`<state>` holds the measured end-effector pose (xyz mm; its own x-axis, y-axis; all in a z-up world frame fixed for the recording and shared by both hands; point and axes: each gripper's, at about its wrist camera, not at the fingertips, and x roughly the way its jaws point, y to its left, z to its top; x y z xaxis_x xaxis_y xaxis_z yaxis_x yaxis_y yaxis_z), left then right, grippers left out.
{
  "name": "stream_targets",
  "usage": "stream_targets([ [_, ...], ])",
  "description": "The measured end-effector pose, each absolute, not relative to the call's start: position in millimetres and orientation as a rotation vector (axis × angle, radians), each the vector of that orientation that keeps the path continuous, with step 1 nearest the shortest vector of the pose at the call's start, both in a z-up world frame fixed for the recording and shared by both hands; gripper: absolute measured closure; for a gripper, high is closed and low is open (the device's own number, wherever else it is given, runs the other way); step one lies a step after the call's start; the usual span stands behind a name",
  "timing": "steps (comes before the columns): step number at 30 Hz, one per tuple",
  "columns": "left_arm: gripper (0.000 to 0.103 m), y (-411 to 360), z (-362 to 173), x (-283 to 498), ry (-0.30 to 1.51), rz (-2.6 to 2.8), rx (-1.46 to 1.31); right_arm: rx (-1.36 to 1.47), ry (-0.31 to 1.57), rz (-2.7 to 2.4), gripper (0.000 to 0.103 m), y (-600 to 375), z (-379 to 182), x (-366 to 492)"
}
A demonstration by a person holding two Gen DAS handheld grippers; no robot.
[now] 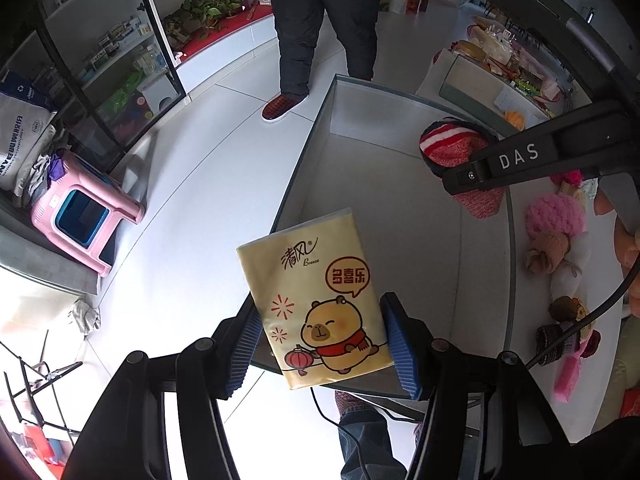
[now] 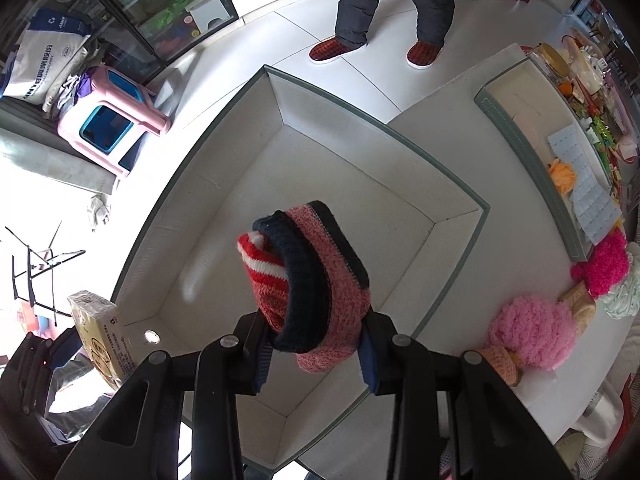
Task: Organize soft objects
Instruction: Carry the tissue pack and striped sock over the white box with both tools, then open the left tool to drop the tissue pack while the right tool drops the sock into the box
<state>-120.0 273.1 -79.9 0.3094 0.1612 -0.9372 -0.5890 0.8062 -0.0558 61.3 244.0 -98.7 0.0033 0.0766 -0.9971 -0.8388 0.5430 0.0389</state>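
Note:
My left gripper (image 1: pixel 325 350) is shut on a yellow tissue pack (image 1: pixel 316 300) with a cartoon bear, held above the near left rim of a large white storage box (image 1: pixel 400 216). The pack also shows at the left of the right wrist view (image 2: pixel 100 332). My right gripper (image 2: pixel 316 354) is shut on a bundle of red, pink and navy knitted socks (image 2: pixel 316 280), held above the inside of the box (image 2: pixel 320 152). In the left wrist view the right gripper's finger (image 1: pixel 520 160) holds the socks (image 1: pixel 452 144) over the box's far right side.
Pink fluffy soft items (image 2: pixel 532 336) and small dolls (image 1: pixel 568 320) lie on the white table right of the box. A second tray (image 2: pixel 520 128) with clutter stands further right. A person (image 1: pixel 320 40) stands on the floor beyond. A pink stool (image 1: pixel 80 216) stands left.

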Motion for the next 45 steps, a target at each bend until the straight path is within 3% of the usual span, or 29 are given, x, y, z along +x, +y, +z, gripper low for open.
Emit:
stream_targets([
  [14,0.042,249.8,-130.5,-93.9,1.273,0.391,-0.487,-0.793,1.526,0.7,0.064,227.3,-161.6,77.4],
  [29,0.046,253.0,-140.0,-75.3,1.305,0.349,-0.408,-0.676,1.581,0.534,0.064,170.9,-154.2,91.2],
  [31,0.054,254.9,-138.4,-75.4,1.302,0.341,-0.397,-0.638,1.601,0.506,0.064,157.7,-153.1,94.3],
  [41,0.054,241.7,-119.7,-67.6,1.278,0.323,-0.357,-0.586,1.553,0.543,0.064,133.8,-126.3,106.5],
  [43,0.049,240.4,-116.1,-66.1,1.286,0.349,-0.365,-0.585,1.526,0.576,0.061,135.0,-115.7,106.9],
  [44,0.043,240.7,-114.5,-65.5,1.29,0.362,-0.374,-0.574,1.524,0.596,0.048,134.7,-111.6,107.4],
  [45,0.022,240.3,-113.4,-65.0,1.296,0.373,-0.383,-0.559,1.52,0.609,0.02,132.7,-109.1,106.5],
])
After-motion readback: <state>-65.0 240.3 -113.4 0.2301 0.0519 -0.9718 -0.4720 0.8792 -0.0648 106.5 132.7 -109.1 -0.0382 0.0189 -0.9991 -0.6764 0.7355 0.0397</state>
